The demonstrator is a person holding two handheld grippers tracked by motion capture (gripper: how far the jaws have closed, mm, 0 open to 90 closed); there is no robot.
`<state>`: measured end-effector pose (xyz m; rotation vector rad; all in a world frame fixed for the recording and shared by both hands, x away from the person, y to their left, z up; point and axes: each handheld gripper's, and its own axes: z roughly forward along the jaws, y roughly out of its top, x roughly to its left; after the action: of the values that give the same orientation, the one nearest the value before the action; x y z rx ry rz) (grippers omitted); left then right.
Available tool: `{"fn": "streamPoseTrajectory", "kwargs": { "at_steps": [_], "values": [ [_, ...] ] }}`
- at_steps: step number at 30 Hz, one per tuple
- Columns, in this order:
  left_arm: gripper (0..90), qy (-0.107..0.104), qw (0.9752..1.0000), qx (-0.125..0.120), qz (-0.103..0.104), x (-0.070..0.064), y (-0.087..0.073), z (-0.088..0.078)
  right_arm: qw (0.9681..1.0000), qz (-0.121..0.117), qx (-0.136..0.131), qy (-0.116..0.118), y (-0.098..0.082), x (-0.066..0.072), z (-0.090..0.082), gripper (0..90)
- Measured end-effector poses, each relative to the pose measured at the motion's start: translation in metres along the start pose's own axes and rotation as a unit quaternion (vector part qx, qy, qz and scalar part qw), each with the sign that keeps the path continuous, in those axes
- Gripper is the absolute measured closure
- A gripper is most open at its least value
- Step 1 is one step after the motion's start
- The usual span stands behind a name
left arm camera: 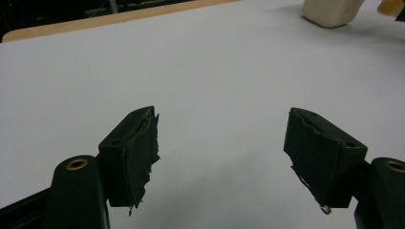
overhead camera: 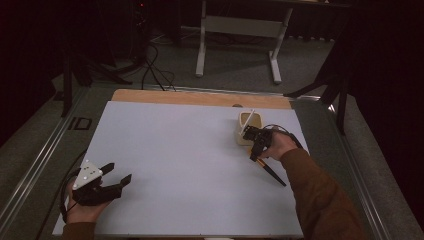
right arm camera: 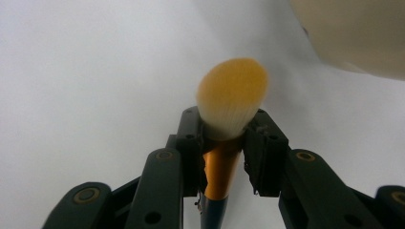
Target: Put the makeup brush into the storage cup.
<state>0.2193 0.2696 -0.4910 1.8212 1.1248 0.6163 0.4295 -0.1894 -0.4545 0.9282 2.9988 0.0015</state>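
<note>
My right gripper (right arm camera: 224,133) is shut on a makeup brush (right arm camera: 231,98) with a white, yellow-tipped head, a gold ferrule and a dark handle. In the high view that gripper (overhead camera: 256,140) sits just in front of a cream holder cup (overhead camera: 248,126), and the brush's dark handle (overhead camera: 272,174) slants back toward the person's sleeve. A thin white stick (overhead camera: 248,121) leans in the cup. My left gripper (overhead camera: 119,172) rests at the table's near left, jaws wide apart over bare white surface. In the left gripper view its pads (left arm camera: 138,152) hold nothing.
The white mat (overhead camera: 185,160) covers the table, with a wooden strip (overhead camera: 200,97) along its far edge. The cream cup (left arm camera: 332,12) shows at the upper right of the left gripper view. A desk frame and cables stand on the floor beyond.
</note>
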Motion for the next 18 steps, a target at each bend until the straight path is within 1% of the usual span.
{"fn": "streamPoseTrajectory", "kwargs": {
  "at_steps": [3, 7, 8, 9, 13, 18],
  "values": [
    [27.3, 0.000, 1.0000, -0.001, 0.000, 0.000, 0.000, 0.000, 1.0000, -0.002, -0.004, -0.001, -0.001, 0.000, -0.006, 69.4],
    [27.4, 0.000, 1.0000, -0.001, 0.000, 0.000, 0.000, 0.000, 1.0000, 0.001, -0.008, 0.000, -0.003, 0.000, -0.014, 69.4],
    [27.4, 0.000, 1.0000, -0.001, 0.000, 0.000, 0.000, 0.000, 0.9999, -0.003, -0.012, 0.000, -0.004, -0.002, -0.016, 69.4],
    [27.4, 0.000, 1.0000, -0.001, 0.000, 0.000, 0.000, 0.000, 0.9999, 0.005, -0.014, 0.002, -0.004, -0.001, -0.018, 69.3],
    [27.4, 0.000, 1.0000, -0.001, 0.000, 0.000, 0.000, 0.000, 0.9998, 0.002, -0.022, 0.000, -0.007, -0.004, -0.025, 69.3],
    [27.4, 0.000, 1.0000, -0.001, 0.000, 0.000, 0.000, 0.000, 0.9995, 0.009, -0.032, 0.002, -0.009, -0.005, -0.031, 69.3]
  ]
}}
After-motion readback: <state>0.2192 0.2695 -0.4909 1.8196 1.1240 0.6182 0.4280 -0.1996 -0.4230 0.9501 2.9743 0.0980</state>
